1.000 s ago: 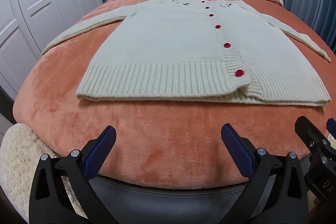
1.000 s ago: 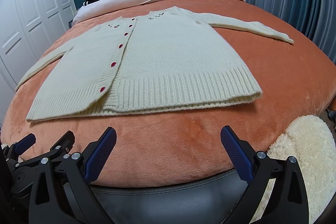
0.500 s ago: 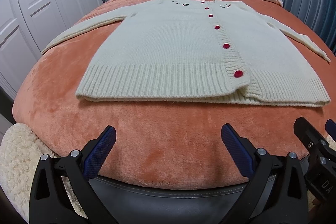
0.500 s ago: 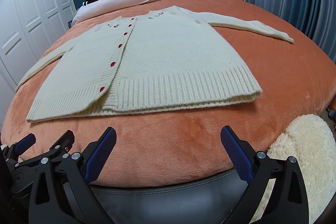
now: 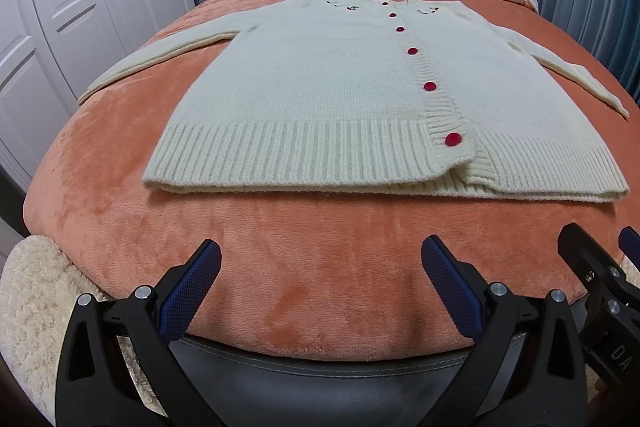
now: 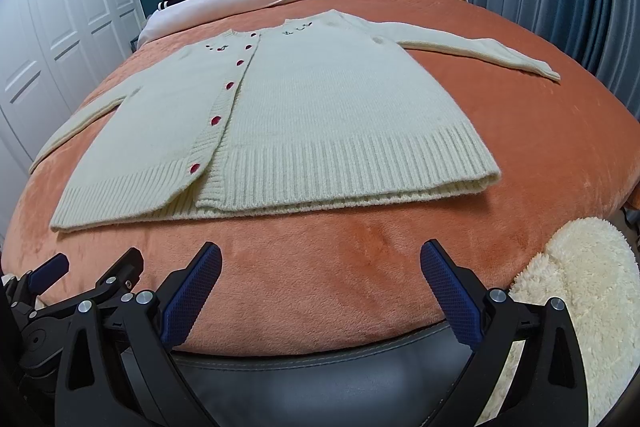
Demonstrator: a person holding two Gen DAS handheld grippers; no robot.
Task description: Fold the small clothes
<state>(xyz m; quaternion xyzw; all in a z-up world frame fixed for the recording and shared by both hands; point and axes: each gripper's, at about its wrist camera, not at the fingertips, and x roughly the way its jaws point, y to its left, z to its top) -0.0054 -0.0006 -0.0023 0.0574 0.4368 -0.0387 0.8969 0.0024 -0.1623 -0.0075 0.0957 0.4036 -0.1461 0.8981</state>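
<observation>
Cardigan point(image 5: 360, 99) is laid flat and buttoned on the orange bed point(image 5: 120, 155), sleeves spread to both sides. Compared with the preceding second, almost nothing has shifted; only a slight camera drift is noted. Left claw point(image 5: 318, 279) and right claw point(image 6: 320, 279) are held wide and empty, short of the hem. Folding is judged not yet begun.

Even soft indoor light, sharp focus, faint shadows — strong fisheye bend, dark vignette at corners
</observation>
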